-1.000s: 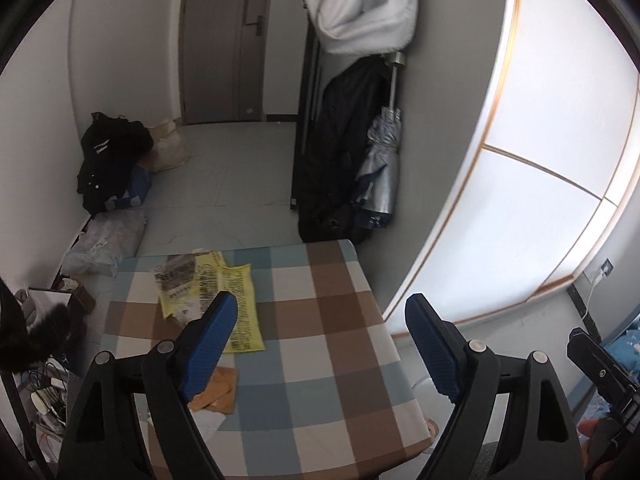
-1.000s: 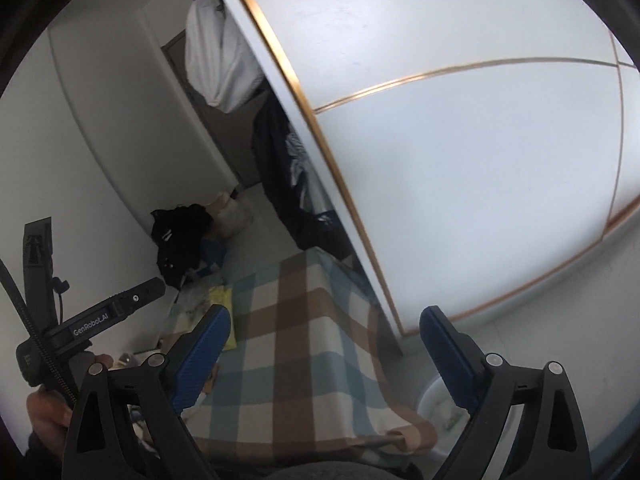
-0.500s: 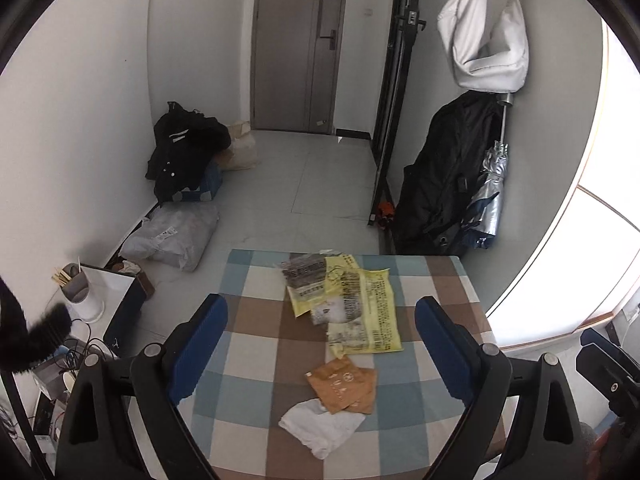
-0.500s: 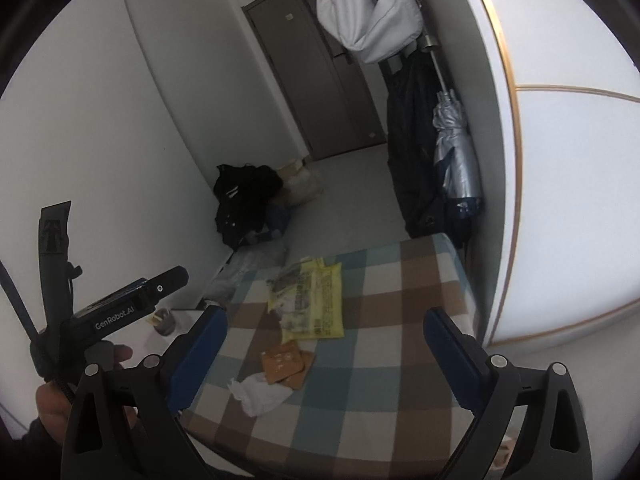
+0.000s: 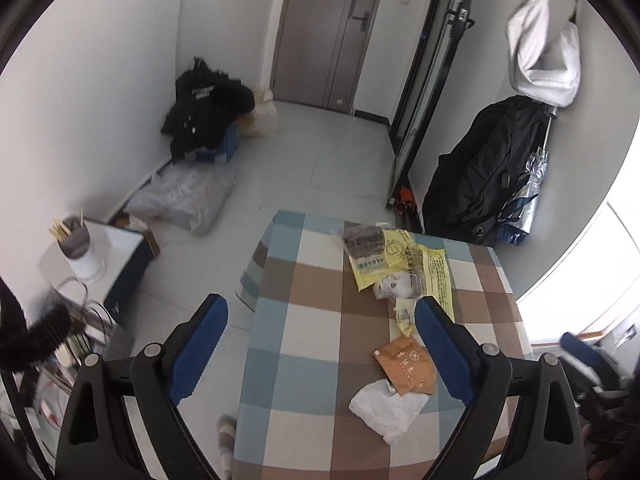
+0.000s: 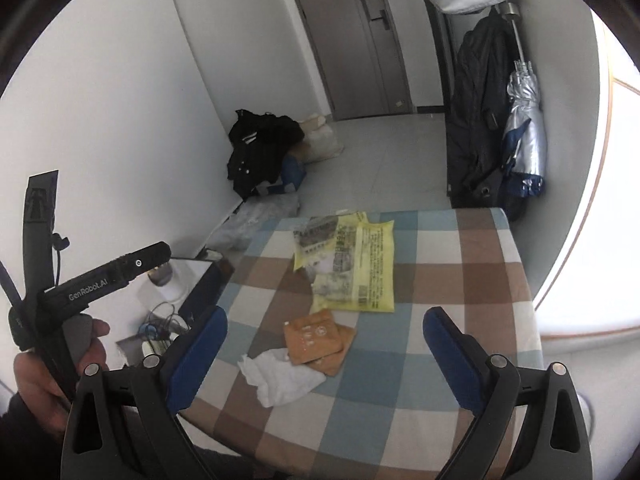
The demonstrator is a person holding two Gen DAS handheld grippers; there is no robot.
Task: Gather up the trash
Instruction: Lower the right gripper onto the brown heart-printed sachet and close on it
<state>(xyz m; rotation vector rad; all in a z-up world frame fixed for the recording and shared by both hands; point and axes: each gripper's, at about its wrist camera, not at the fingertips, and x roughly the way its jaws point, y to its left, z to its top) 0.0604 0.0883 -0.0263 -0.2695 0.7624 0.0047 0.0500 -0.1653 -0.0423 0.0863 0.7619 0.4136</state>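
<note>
left wrist view: left gripper (image 5: 320,332) is hanging wide open over the checkered table (image 5: 312,360), having just been opening, nothing between the pads. right gripper (image 6: 326,340) is also spread wide and gripping nothing. trash is sitting on the table: yellow bags (image 6: 360,260) at the far end, brown packets (image 6: 318,340) nearer, crumpled white tissue (image 6: 280,376) nearest.

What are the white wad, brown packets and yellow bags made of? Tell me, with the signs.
White wad: probably tissue or soft paper; matte, crumpled, ragged edges.
Brown packets: apparently kraft paper; flat, dull, faint white print.
Yellow bags: likely thin plastic film; slight sheen, wrinkles, printed text, contents showing through.
</note>
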